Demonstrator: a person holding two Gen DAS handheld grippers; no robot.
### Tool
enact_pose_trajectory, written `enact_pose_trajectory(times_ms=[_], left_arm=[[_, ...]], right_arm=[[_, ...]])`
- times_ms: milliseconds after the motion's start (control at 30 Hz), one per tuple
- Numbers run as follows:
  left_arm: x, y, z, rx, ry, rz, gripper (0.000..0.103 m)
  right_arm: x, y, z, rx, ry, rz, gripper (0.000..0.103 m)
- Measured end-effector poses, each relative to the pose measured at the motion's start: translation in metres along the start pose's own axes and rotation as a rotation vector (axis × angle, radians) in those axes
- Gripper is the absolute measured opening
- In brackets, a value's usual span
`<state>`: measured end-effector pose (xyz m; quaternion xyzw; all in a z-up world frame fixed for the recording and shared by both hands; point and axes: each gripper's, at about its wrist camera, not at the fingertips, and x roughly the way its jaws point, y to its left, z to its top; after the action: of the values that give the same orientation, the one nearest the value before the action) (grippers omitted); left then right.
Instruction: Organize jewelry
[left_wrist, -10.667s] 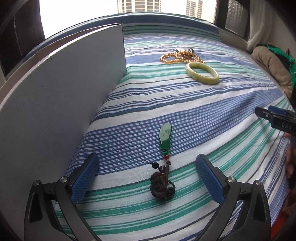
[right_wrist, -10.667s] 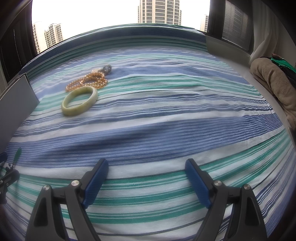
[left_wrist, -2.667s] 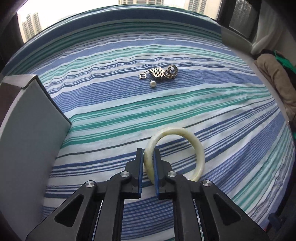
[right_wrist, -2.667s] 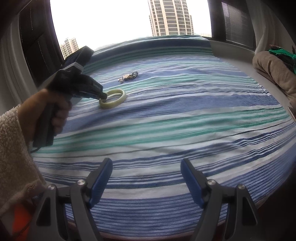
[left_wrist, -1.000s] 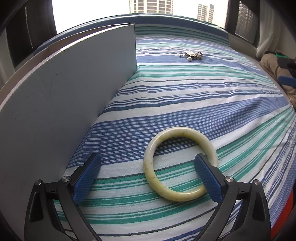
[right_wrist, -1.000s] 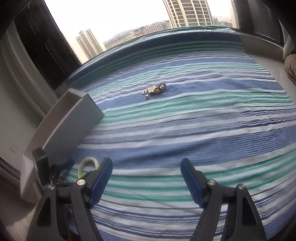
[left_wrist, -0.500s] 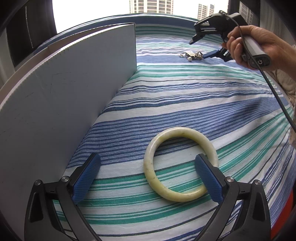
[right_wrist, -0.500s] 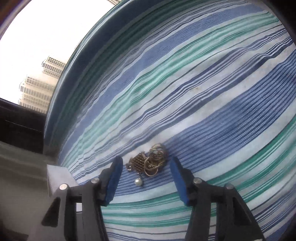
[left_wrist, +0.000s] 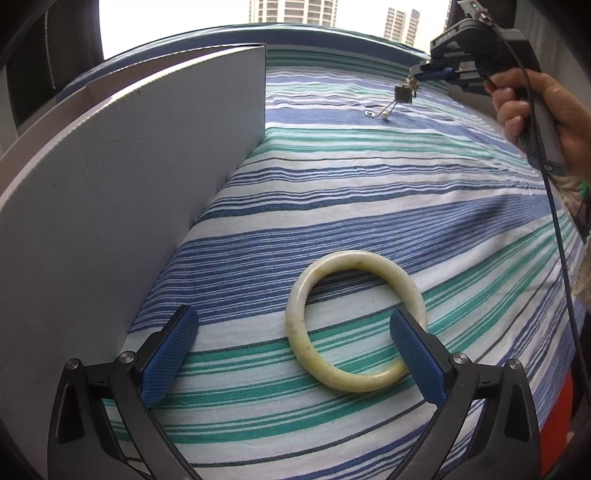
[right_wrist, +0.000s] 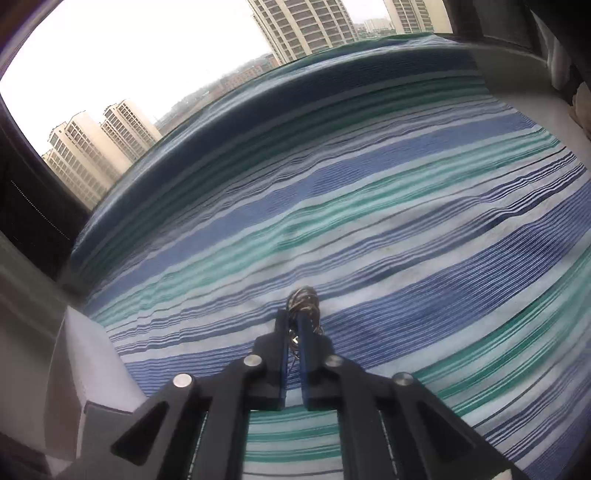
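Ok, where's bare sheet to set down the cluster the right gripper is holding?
Free: the wide striped stretch between the pale bangle and the far pearl piece, right of the grey box wall. Crowded: around the bangle, where the open left gripper hovers. The right gripper is shut on the metal cluster.

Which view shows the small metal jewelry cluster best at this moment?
The left wrist view: the jewelry cluster dangles from the right gripper, its mesh cube and pearl visible. The right wrist view shows only a tangled bit past the shut pads.

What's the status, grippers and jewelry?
Left gripper open over the jade bangle. Right gripper just closed on the small jewelry cluster, pearl dangling. Nothing blocking.
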<state>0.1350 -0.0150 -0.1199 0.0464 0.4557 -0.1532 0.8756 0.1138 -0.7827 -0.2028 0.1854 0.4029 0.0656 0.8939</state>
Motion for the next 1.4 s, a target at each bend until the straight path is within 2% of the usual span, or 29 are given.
enact_pose_trajectory(times_ms=[67,100,133,200,267,300,333,367,433,500,633,733,867,1000,1067,1200,1300,1400], left_arm=[[-0.007,0.008,-0.001,-0.06,0.021,-0.058,0.1],[-0.011,0.012,-0.001,-0.093,0.025,-0.082,0.094],[-0.013,0.012,-0.001,-0.112,0.03,-0.093,0.084],[-0.011,0.006,0.001,-0.096,0.05,-0.055,0.078],[-0.007,-0.006,0.002,-0.037,0.064,0.032,0.071],[-0.005,-0.015,0.002,0.002,0.069,0.077,0.063],[-0.005,-0.023,0.001,0.037,0.062,0.095,0.049],[-0.006,-0.029,0.001,0.05,0.061,0.074,0.038],[-0.005,-0.04,0.002,0.072,0.062,0.095,0.02],[-0.005,-0.045,0.004,0.085,0.059,0.096,0.009],[-0.016,-0.038,0.008,0.018,0.039,0.034,0.008],[-0.041,-0.024,0.011,-0.048,0.005,-0.006,0.008],[-0.088,-0.002,0.017,-0.14,-0.054,-0.075,0.008],[-0.152,0.028,0.029,-0.202,-0.15,-0.106,0.008],[-0.187,0.052,0.034,-0.23,-0.212,-0.074,0.008],[-0.228,0.112,0.039,-0.291,-0.285,0.084,0.008],[-0.227,0.163,0.034,-0.372,-0.264,0.177,0.008],[-0.202,0.206,0.026,-0.438,-0.202,0.258,0.008]], right_arm=[[-0.025,-0.002,-0.004,-0.049,-0.017,0.029,0.005],[-0.036,-0.002,-0.008,-0.066,-0.022,0.044,0.005],[-0.046,-0.004,-0.012,-0.082,-0.026,0.058,0.005],[-0.065,-0.01,-0.02,-0.1,-0.029,0.087,0.005],[-0.079,-0.012,-0.027,-0.11,-0.032,0.114,0.005],[-0.087,-0.012,-0.03,-0.115,-0.033,0.13,0.005],[-0.093,-0.011,-0.033,-0.118,-0.035,0.149,0.005],[-0.102,-0.012,-0.035,-0.121,-0.038,0.165,0.005],[-0.114,-0.01,-0.039,-0.135,-0.04,0.188,0.005],[-0.123,-0.003,-0.042,-0.156,-0.042,0.204,0.005],[-0.146,0.008,-0.051,-0.189,-0.052,0.236,0.005],[-0.161,0.023,-0.055,-0.227,-0.071,0.265,0.005],[-0.177,0.05,-0.058,-0.271,-0.08,0.324,0.005],[-0.189,0.092,-0.057,-0.313,-0.091,0.414,0.005],[-0.194,0.12,-0.056,-0.346,-0.094,0.468,0.005],[-0.192,0.177,-0.06,-0.404,-0.083,0.558,0.005],[-0.178,0.217,-0.069,-0.442,-0.054,0.602,0.005],[-0.152,0.253,-0.086,-0.475,0.021,0.631,0.005]])
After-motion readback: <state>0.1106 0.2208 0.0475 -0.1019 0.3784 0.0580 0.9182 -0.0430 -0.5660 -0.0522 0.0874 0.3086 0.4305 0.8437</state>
